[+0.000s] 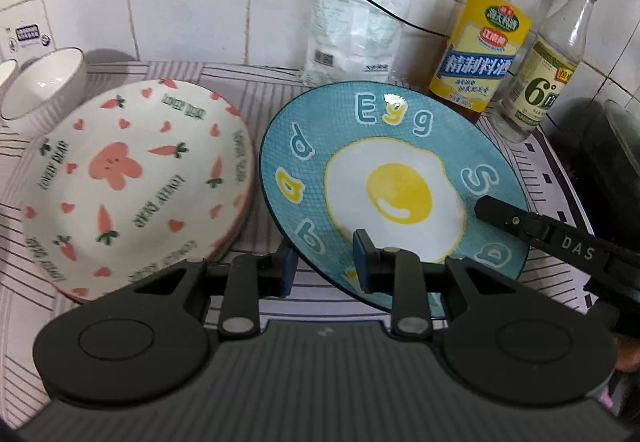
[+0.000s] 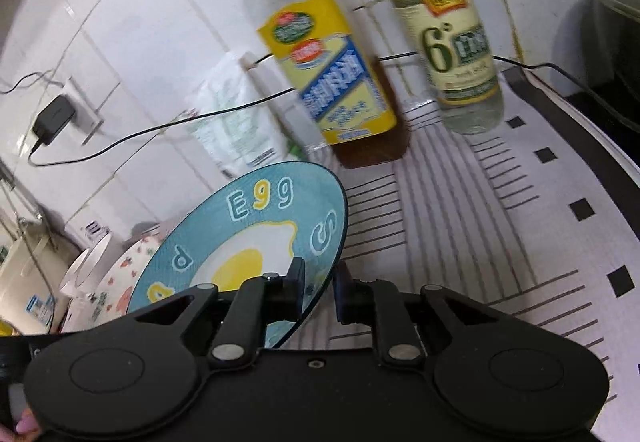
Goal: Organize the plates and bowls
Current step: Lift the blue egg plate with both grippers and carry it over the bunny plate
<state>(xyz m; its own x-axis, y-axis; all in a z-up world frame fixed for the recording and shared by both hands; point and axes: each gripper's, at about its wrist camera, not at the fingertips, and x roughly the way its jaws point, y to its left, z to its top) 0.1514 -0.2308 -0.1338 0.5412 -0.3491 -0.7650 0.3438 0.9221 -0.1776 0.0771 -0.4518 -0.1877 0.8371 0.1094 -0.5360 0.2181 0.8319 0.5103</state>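
Note:
A blue plate with a fried-egg picture is tilted above the striped mat. My left gripper has its fingers on either side of the plate's near rim, closed on it. My right gripper is closed on the plate's right rim; its finger shows in the left wrist view. A white plate with carrots and a pink bear lies on the mat at the left, stacked on another. Two white bowls stand behind it.
A yellow-labelled cooking wine bottle and a vinegar bottle stand by the tiled wall at the back right. A white plastic packet leans on the wall. A black cable runs along the wall. A dark pot stands far right.

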